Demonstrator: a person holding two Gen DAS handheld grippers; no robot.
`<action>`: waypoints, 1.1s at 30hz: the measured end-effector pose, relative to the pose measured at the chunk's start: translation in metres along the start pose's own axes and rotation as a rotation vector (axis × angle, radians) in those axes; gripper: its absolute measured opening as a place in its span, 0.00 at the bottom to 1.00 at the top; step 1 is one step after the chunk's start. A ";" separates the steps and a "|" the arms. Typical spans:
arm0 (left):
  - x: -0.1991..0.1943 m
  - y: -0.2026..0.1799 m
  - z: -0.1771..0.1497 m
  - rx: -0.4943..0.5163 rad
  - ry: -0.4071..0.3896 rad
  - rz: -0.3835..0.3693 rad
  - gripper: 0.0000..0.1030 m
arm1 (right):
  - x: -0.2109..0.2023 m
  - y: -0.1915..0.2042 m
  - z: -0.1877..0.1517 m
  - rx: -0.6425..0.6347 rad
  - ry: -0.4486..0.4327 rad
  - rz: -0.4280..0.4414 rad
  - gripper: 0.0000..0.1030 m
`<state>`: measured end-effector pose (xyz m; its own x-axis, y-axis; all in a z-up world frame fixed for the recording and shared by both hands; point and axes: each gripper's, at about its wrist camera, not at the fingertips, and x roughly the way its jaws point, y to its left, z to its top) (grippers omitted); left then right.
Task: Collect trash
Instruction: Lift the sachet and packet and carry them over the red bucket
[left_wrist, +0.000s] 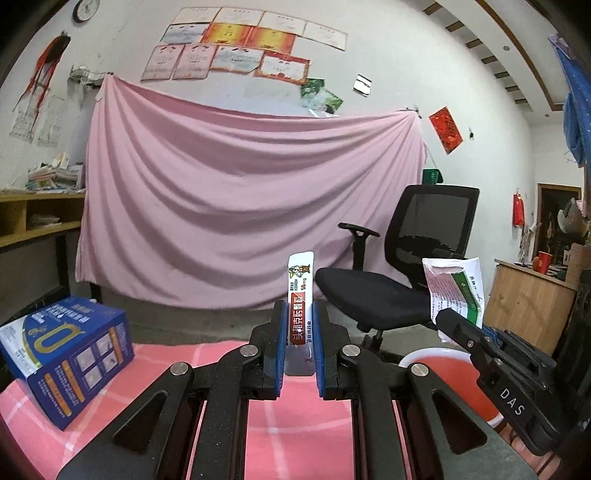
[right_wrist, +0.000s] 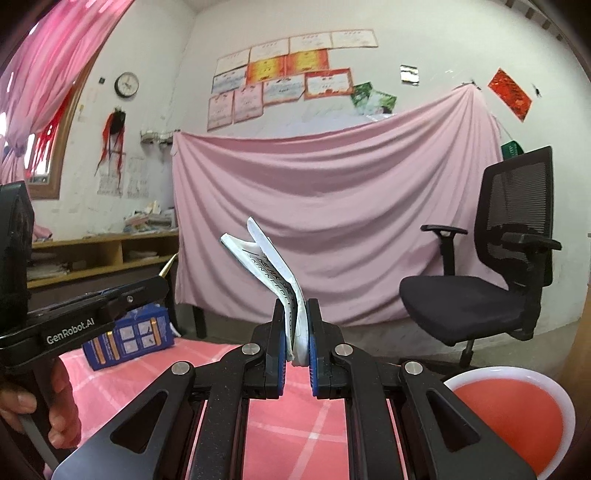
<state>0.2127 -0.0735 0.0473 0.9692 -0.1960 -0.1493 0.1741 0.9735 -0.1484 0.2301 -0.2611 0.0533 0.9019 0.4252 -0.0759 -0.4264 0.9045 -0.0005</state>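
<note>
My left gripper (left_wrist: 300, 314) is shut on a narrow white sachet with a red label (left_wrist: 300, 295), which stands upright between the blue pads above the pink checked table (left_wrist: 277, 413). My right gripper (right_wrist: 297, 325) is shut on a white medicine packet (right_wrist: 275, 266) that bends up and to the left. In the left wrist view the right gripper (left_wrist: 476, 325) shows at the right edge with the same packet (left_wrist: 458, 288), green and white on this side. A red bin with a white rim (right_wrist: 517, 417) lies low to the right, below and beside the right gripper.
A blue carton (left_wrist: 70, 354) stands on the table at the left. A black office chair (left_wrist: 402, 273) stands beyond the table at the right, before a hung pink sheet (left_wrist: 240, 192). Wooden shelves (left_wrist: 33, 218) line the left wall. A hand (right_wrist: 55, 402) grips the left tool's handle.
</note>
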 end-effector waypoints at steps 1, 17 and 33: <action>0.001 -0.005 0.001 0.009 -0.003 -0.009 0.10 | -0.002 -0.003 0.001 0.002 -0.007 -0.008 0.07; 0.038 -0.105 0.021 0.150 -0.045 -0.162 0.10 | -0.038 -0.078 0.011 0.111 -0.077 -0.230 0.08; 0.100 -0.155 0.018 0.122 0.093 -0.286 0.10 | -0.037 -0.138 -0.014 0.276 0.043 -0.432 0.08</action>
<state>0.2861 -0.2420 0.0732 0.8585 -0.4686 -0.2082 0.4625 0.8830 -0.0800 0.2546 -0.4019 0.0419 0.9857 0.0142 -0.1681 0.0238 0.9748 0.2220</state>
